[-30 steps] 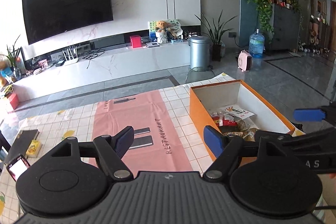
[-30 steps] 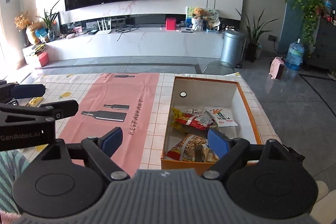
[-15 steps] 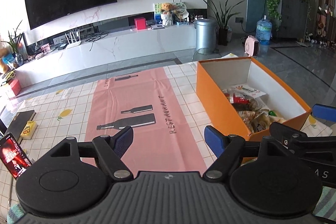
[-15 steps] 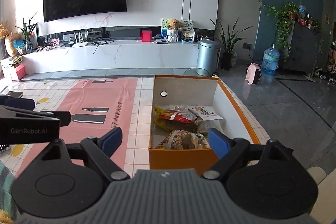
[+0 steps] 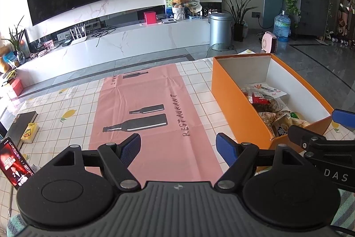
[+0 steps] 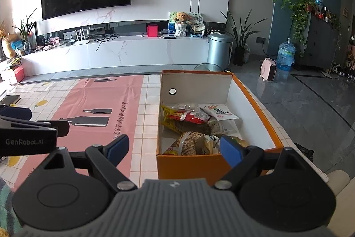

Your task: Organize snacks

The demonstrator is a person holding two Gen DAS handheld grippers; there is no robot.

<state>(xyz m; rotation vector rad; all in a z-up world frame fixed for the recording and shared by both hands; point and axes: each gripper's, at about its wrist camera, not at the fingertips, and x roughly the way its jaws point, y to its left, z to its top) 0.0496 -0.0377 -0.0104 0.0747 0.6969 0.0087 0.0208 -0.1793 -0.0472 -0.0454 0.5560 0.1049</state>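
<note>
Both grippers are empty, w/ fingers spread wide: the left gripper (image 5: 178, 148) hovers over the pink cloth (image 5: 153, 103), the right gripper (image 6: 174, 148) hovers at the near end of the orange box (image 6: 213, 164). The snacks (image 6: 190, 126) lie all together inside this box, approx. in its near half; the far half shows a bare white bottom. No packet is seen on the cloth or on the checked tablecloth (image 5: 71, 103), so the collecting looks done as far as the views show; maybe only tidying inside the box is left. From the right fingers the snacks are just ahead and below; from the left ones they are well to the right.
</note>
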